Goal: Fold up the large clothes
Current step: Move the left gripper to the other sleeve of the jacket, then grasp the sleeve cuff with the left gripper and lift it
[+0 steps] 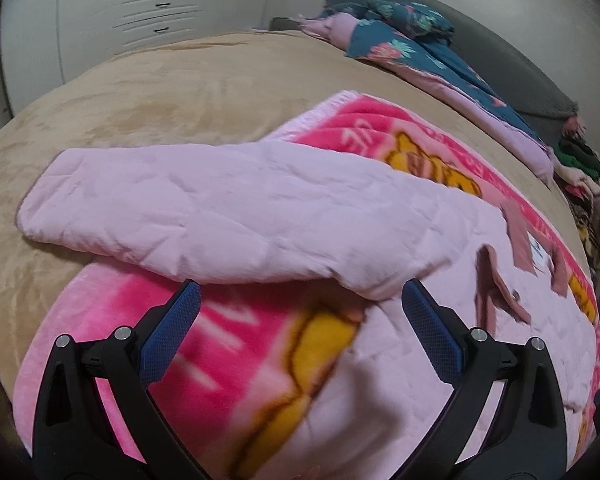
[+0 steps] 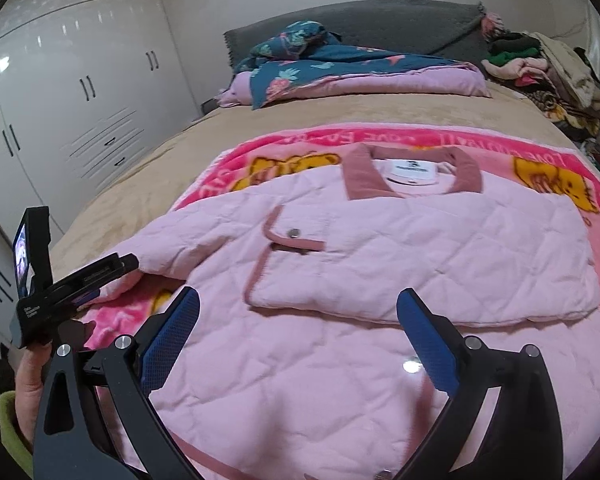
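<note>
A pale pink quilted jacket (image 2: 380,280) with a dusty-rose collar (image 2: 412,176) lies flat on a bright pink cartoon blanket (image 2: 540,160) on the bed. One sleeve is folded across its chest. The other sleeve (image 1: 204,208) stretches out to the left over the tan bedspread. My left gripper (image 1: 300,308) is open, hovering just above the blanket near that sleeve's armpit. My right gripper (image 2: 298,312) is open above the jacket's lower front. The left gripper also shows at the left edge of the right wrist view (image 2: 96,276).
The tan bedspread (image 1: 160,92) covers the bed. A folded teal floral and pink quilt (image 2: 340,76) lies by the grey headboard (image 2: 380,24). A heap of clothes (image 2: 540,72) sits at the far right. White wardrobes (image 2: 80,92) stand left of the bed.
</note>
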A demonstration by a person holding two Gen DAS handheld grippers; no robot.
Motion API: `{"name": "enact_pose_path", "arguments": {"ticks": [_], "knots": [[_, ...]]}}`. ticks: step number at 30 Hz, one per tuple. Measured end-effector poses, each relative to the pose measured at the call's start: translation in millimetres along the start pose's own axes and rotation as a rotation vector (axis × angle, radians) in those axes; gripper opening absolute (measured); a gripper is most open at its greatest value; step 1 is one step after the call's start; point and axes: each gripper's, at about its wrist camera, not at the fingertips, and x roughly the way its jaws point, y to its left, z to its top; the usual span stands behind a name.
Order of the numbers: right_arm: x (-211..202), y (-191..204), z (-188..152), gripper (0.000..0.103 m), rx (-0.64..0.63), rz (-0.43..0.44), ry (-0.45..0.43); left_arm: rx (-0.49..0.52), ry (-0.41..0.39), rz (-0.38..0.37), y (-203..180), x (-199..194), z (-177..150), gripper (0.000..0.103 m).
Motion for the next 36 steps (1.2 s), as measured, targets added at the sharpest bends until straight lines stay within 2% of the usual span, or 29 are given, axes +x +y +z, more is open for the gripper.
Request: {"name": "enact_pose_path", "arguments": {"ticks": [10,28,31,36], "knots": [[29,47,15,0.099,-0.079,0.052,0.012,-0.121,-0.010,0.097,43,11,18,0.094],[77,109,25,0.099,-0.187,0.112,0.053,-0.305,0.053,0.238,114,33,27,0.094],[85,119,26,0.099,-0.206,0.129,0.068,-0.335,0.078,0.241,123,40,25,0.094],[99,129,24,0.099,-0.217,0.146,0.096,-0.368,0.060,0.235,135,40,26,0.094]]}}
